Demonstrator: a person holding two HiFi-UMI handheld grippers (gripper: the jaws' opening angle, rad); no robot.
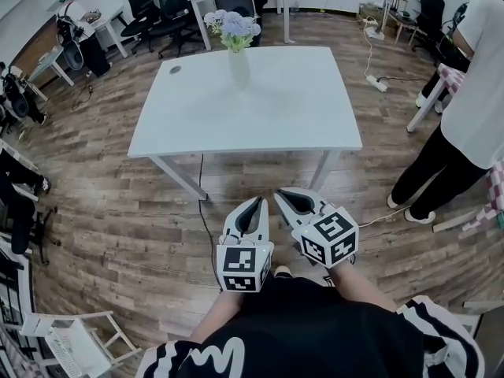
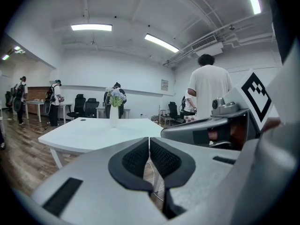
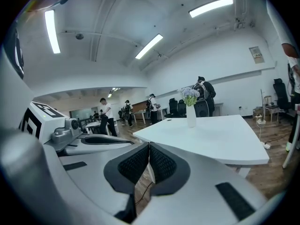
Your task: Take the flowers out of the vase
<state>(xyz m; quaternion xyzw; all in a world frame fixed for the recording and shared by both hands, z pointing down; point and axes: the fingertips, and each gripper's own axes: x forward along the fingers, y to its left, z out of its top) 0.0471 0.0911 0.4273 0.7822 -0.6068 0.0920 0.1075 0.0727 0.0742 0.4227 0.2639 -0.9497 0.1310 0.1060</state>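
Note:
A white vase [image 1: 239, 66] with pale purple flowers [image 1: 234, 28] stands near the far edge of a white table [image 1: 299, 116]. The vase [image 2: 114, 116] and its flowers [image 2: 114, 97] show far off in the left gripper view, and the vase [image 3: 191, 116] with its flowers [image 3: 190, 95] likewise in the right gripper view. My left gripper [image 1: 256, 204] and right gripper [image 1: 284, 198] hang side by side over the wooden floor, well short of the table's near edge. Both are shut with nothing between the jaws, as seen on the left gripper [image 2: 149, 149] and the right gripper [image 3: 149, 156].
A person in a white shirt and dark trousers [image 1: 465, 124] stands at the table's right. Cables and a power strip [image 1: 376, 83] lie on the floor beyond. Office chairs [image 1: 161, 6] and desks line the back wall. A white frame [image 1: 71, 341] lies at bottom left.

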